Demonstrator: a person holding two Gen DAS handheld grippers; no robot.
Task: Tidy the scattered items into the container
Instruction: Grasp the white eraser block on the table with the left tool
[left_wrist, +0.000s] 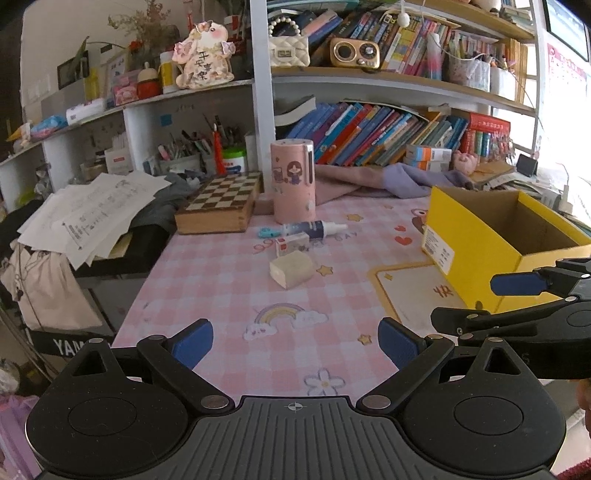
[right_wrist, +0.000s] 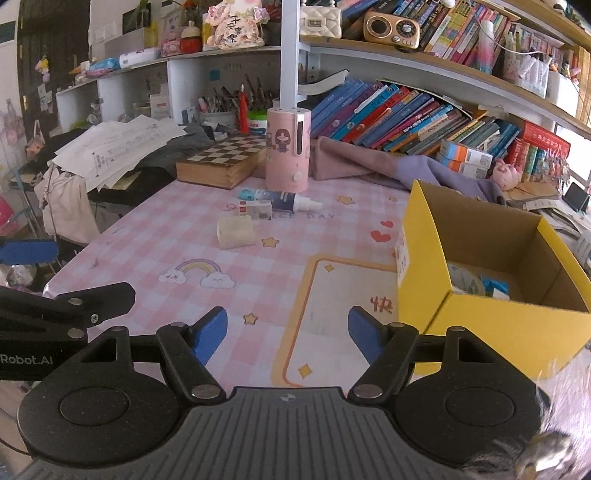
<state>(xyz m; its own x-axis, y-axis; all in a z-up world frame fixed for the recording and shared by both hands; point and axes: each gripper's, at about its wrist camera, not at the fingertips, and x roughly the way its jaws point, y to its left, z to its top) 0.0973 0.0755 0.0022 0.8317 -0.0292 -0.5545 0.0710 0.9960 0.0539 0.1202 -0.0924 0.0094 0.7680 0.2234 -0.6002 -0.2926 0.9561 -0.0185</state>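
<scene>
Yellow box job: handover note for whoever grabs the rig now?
Left gripper: open, empty, over the mat.
Right gripper: open, empty, beside the yellow box.
Done: box already holds a tape roll and a small blue item.
Left on the mat: beige block, white-red packet, spray bottle, small blue item by the pink canister.
Next: probably the block, nearest.

The worktop (right_wrist: 147, 266), covered in pink checks, carries a yellow box (right_wrist: 480, 332) at right, a chessboard case (right_wrist: 221, 162), a pink canister (right_wrist: 288, 151), a spray bottle (right_wrist: 291, 201) and a beige block (right_wrist: 236, 232) mid-frame.
</scene>
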